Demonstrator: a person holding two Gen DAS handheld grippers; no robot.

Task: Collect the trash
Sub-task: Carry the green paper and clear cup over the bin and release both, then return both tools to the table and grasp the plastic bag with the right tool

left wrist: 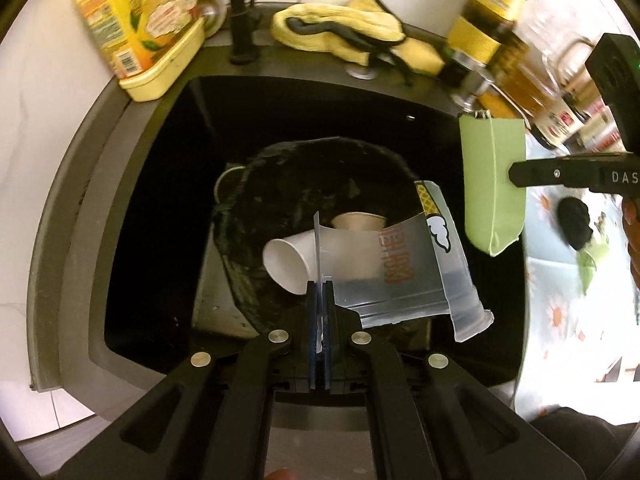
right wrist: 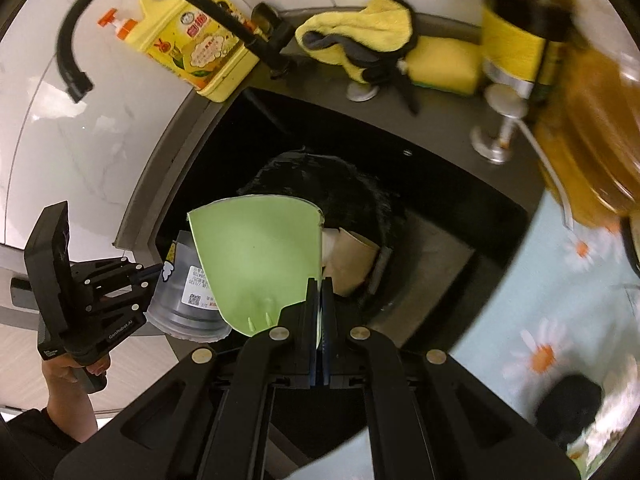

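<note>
Left wrist view shows the left gripper (left wrist: pixel 320 300) clenched on a clear plastic wrapper (left wrist: pixel 404 272); the wrapper hangs over a black trash bag (left wrist: pixel 288 184) that sits down in the dark sink (left wrist: pixel 160 184); the right gripper (left wrist: pixel 520 168) is pinched tight on a green paper packet (left wrist: pixel 494 184), which hangs over the right side of the sink, close to its right rim.

What could go wrong, I think: both pieces are light and floppy, so if the pinch lets go too soon they could flutter and land in the sink beside the bag; the green packet is nearest the bag's edge, so it is the one most likely to miss; the bag's mouth looks soft, so a bump could fold it shut; the oil bottle (right wrist: pixel 584 128) stands close by the right gripper at the sink's back right corner, and a wide swing could knock it.

Inside the bag lie a white paper cup (left wrist: pixel 286 260) on its side and a brown paper cup (left wrist: pixel 356 222) behind it; how deep the bag goes I cannot tell; a yellow soap bottle (right wrist: pixel 200 52) stands at the sink's back left corner, and a yellow cloth (right wrist: pixel 360 40) lies on the back edge.
</note>
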